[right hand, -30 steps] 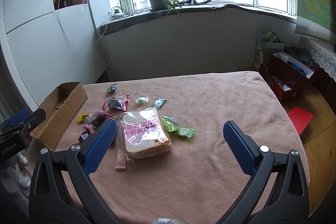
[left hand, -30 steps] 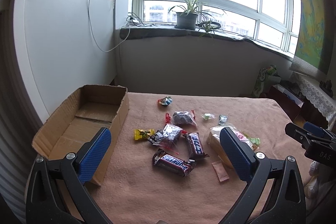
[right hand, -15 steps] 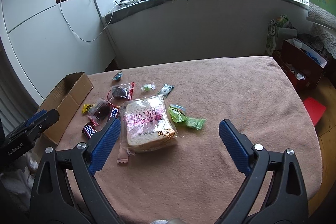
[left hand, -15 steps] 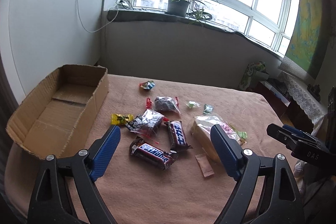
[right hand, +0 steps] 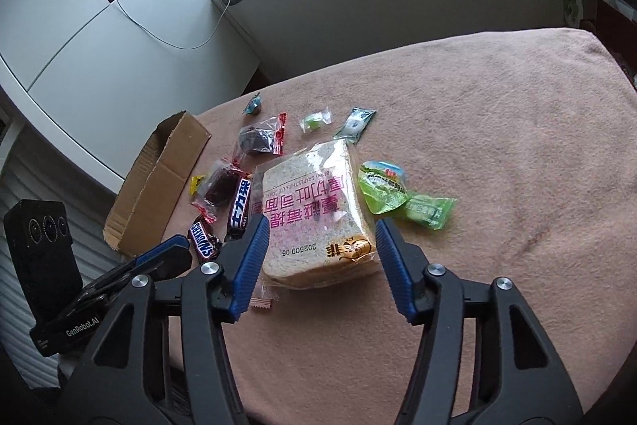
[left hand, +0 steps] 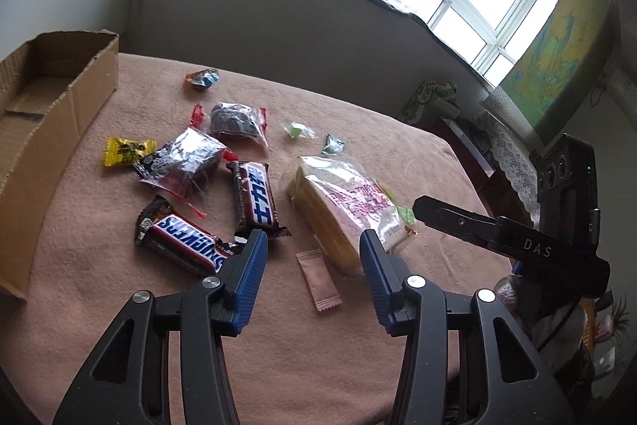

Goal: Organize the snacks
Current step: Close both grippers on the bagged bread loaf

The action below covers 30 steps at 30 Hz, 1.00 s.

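Snacks lie scattered on a pink-clothed table (left hand: 91,265). My left gripper (left hand: 312,236) hangs over a small pink sachet (left hand: 318,279); its jaws are closing and the pads touch nothing. Left of it lie a Snickers bar (left hand: 183,239) and a second chocolate bar (left hand: 256,198). My right gripper (right hand: 321,222) hovers above the near end of a bagged bread loaf (right hand: 314,202), its jaws closing with no pad pressing on the bag. An open cardboard box (left hand: 59,98) stands at the left, also seen in the right wrist view (right hand: 159,182).
Two clear bags of dark cake (left hand: 183,162) (left hand: 235,118), a yellow candy (left hand: 127,151) and small green sweets lie near the box. Green packets (right hand: 384,186) sit right of the bread. The right gripper's finger (left hand: 497,234) reaches in beside the loaf. Bags and boxes stand past the table's right edge.
Both grippers have dropped toward the table and tipped downward, so the snacks look larger. The jaws of each have narrowed from wide open.
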Motion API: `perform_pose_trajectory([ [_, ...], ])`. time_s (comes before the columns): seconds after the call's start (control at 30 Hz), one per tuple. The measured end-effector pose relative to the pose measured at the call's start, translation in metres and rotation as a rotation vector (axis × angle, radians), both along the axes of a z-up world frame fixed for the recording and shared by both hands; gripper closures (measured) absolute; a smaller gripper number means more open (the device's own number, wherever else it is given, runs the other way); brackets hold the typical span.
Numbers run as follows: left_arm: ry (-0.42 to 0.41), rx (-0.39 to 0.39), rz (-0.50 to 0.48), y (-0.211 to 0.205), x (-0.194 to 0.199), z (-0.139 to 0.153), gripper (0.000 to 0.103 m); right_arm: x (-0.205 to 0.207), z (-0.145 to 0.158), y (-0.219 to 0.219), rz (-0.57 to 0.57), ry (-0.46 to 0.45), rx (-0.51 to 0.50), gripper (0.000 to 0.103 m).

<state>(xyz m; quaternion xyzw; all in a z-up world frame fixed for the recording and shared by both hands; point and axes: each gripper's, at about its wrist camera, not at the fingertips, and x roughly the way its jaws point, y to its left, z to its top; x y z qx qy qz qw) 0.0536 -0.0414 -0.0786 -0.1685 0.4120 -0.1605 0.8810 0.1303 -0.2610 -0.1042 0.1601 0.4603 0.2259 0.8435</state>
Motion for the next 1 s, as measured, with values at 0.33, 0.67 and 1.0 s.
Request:
perform_pose_trajectory([
  [0.33, 0.042, -0.025, -0.057, -0.016, 0.021, -0.012, 0.057, 0.031, -0.024, 0.001, 0.004, 0.087, 0.038, 0.046],
  [0.67, 0.081, -0.042, -0.097, -0.028, 0.038, -0.029, 0.062, 0.045, -0.038, 0.006, 0.026, 0.136, 0.065, 0.05],
  [1.0, 0.053, -0.032, -0.1, -0.03, 0.037, -0.026, 0.062, 0.032, -0.025, 0.016, 0.048, 0.127, 0.059, 0.06],
])
